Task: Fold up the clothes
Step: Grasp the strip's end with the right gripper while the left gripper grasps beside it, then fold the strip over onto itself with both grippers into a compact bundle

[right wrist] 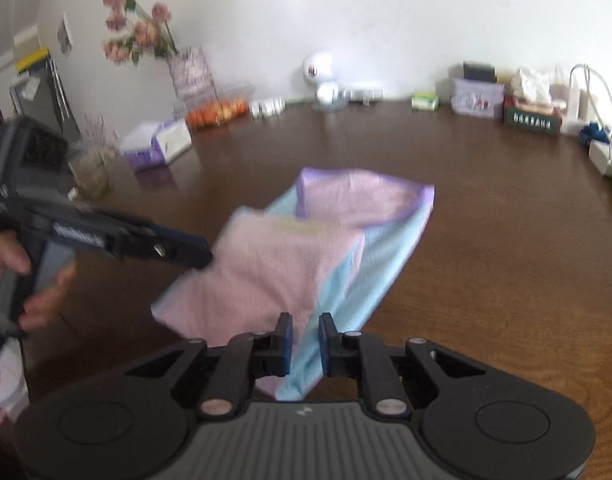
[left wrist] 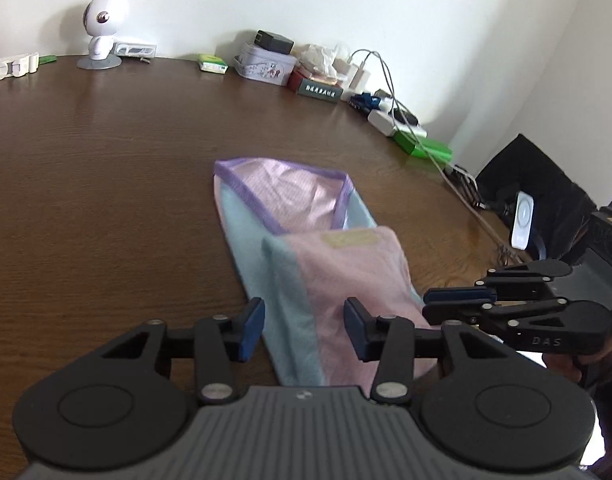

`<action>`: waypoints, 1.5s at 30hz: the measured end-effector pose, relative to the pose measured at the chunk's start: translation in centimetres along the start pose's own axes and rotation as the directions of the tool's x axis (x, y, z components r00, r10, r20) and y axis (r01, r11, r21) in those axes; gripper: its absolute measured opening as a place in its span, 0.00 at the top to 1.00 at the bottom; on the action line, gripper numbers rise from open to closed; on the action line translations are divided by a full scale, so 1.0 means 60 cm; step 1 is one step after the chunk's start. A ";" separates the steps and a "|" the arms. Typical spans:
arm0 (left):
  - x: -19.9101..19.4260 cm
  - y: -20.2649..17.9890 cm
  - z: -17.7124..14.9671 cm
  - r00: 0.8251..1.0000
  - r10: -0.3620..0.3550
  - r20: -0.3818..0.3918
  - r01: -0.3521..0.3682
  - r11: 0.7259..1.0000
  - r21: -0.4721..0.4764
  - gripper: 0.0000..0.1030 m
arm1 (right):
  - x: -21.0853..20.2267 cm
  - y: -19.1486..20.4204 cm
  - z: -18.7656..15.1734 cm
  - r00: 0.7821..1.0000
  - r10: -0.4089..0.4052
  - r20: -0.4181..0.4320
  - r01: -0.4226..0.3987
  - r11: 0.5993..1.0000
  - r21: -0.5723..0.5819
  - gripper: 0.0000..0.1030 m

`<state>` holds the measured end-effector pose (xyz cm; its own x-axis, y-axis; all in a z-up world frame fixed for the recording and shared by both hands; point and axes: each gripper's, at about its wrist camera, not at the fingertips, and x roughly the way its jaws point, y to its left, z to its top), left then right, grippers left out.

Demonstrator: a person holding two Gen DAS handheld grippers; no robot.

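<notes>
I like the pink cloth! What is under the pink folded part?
Under the pink flap lies the light blue layer of the same garment, on the brown table. Anything else beneath is covered, so I cannot see it.

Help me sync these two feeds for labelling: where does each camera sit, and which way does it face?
Left wrist: sits on the left gripper, looking along its open fingers over the garment toward the wall; the right gripper shows at right.
Right wrist: sits on the right gripper, fingers slightly apart, facing the same wall; the left gripper and the hand holding it show at left.
Shared: garment, brown table, white round camera.
</notes>
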<state>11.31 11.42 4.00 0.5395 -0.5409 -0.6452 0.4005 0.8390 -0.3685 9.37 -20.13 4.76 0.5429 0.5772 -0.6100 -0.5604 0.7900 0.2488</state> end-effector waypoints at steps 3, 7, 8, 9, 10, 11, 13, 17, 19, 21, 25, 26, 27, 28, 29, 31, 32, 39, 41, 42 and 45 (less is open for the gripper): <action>0.021 0.000 0.009 1.000 -0.009 -0.025 0.009 1.000 -0.019 0.75 | 0.015 -0.006 0.027 0.998 -0.015 0.053 0.012 0.998 0.061 0.78; 0.027 0.000 0.008 1.000 -0.006 -0.028 0.005 1.000 -0.028 0.80 | 0.069 -0.041 0.034 1.000 0.003 -0.008 -0.001 0.981 0.194 0.74; 0.024 0.001 0.006 1.000 0.000 -0.028 -0.001 0.999 -0.034 0.81 | 0.076 -0.048 0.028 1.000 0.015 -0.017 -0.011 0.974 0.225 0.80; 0.022 0.002 0.004 1.000 0.008 -0.028 -0.009 0.999 -0.041 0.80 | 0.074 -0.049 0.023 1.000 0.015 -0.008 -0.013 0.972 0.233 0.97; 0.019 0.003 0.002 0.999 0.015 -0.028 -0.017 0.999 -0.047 0.80 | 0.066 -0.045 0.017 1.000 -0.003 -0.001 0.003 0.973 0.229 0.97; 0.016 0.005 0.000 0.999 0.021 -0.028 -0.023 0.998 -0.054 0.80 | 0.057 -0.041 0.014 1.000 -0.014 0.004 0.012 0.974 0.225 0.97; 0.012 0.010 0.001 1.000 0.021 -0.014 -0.021 0.997 -0.071 0.80 | 0.047 -0.035 0.010 1.000 -0.023 -0.008 0.024 0.976 0.218 0.97; 0.018 0.005 0.011 1.000 -0.011 -0.019 0.010 0.997 -0.073 0.76 | 0.030 -0.020 0.014 0.999 -0.031 0.011 0.029 0.981 0.192 0.90; 0.024 0.001 0.014 1.000 -0.005 -0.026 0.004 0.998 -0.065 0.71 | 0.038 -0.025 0.013 0.997 -0.074 -0.020 0.077 0.980 0.184 0.87; 0.030 0.000 0.013 0.999 0.012 -0.044 -0.014 0.998 -0.066 0.76 | 0.043 -0.029 0.011 0.992 -0.115 -0.043 0.121 0.977 0.175 0.82; 0.022 0.004 0.019 0.998 0.032 -0.049 -0.036 0.997 -0.068 0.86 | 0.007 -0.021 0.016 0.993 -0.107 0.051 0.098 0.983 0.155 0.81; 0.016 0.009 0.033 0.999 0.038 -0.021 -0.040 0.997 -0.072 0.85 | 0.002 -0.020 0.022 0.992 -0.113 0.065 0.103 0.985 0.138 0.80; 0.009 0.014 0.047 0.999 0.044 0.008 -0.043 0.996 -0.077 0.82 | 0.001 -0.021 0.031 0.989 -0.127 0.075 0.117 0.985 0.123 0.78; 0.011 0.019 0.068 0.997 0.066 0.035 -0.063 0.995 -0.081 0.72 | 0.007 -0.031 0.046 0.984 -0.163 0.077 0.154 0.981 0.118 0.75; 0.025 0.023 0.092 0.995 0.092 0.042 -0.089 0.993 -0.077 0.65 | 0.016 -0.041 0.061 0.978 -0.195 0.075 0.186 0.976 0.117 0.74; 0.065 0.033 0.137 0.988 0.152 0.025 -0.150 0.986 -0.070 0.58 | 0.051 -0.074 0.095 0.973 -0.229 0.032 0.222 0.965 0.142 0.71; 0.090 0.036 0.154 0.983 0.182 0.002 -0.181 0.981 -0.064 0.58 | 0.070 -0.089 0.110 0.971 -0.239 0.005 0.236 0.960 0.150 0.71; 0.172 0.045 0.175 0.980 0.191 -0.063 -0.191 0.982 0.001 0.90 | 0.139 -0.119 0.122 0.965 -0.240 -0.103 0.254 0.955 0.152 0.96; 0.173 0.045 0.174 0.982 0.168 -0.082 -0.169 0.986 0.002 0.98 | 0.136 -0.117 0.117 0.972 -0.222 -0.083 0.232 0.962 0.143 0.97; 0.169 0.041 0.172 0.981 0.174 -0.080 -0.174 0.985 0.012 0.98 | 0.131 -0.116 0.115 0.976 -0.206 -0.068 0.214 0.966 0.143 0.97; 0.123 0.025 0.158 0.988 0.151 -0.018 -0.151 0.988 0.025 0.98 | 0.091 -0.110 0.115 0.989 -0.150 -0.002 0.148 0.978 0.145 0.98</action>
<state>22.92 8.11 5.03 0.5806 -0.4069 -0.7053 0.3333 0.9090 -0.2501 20.37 -20.78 4.96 0.6196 0.4522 -0.6416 -0.3771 0.8884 0.2620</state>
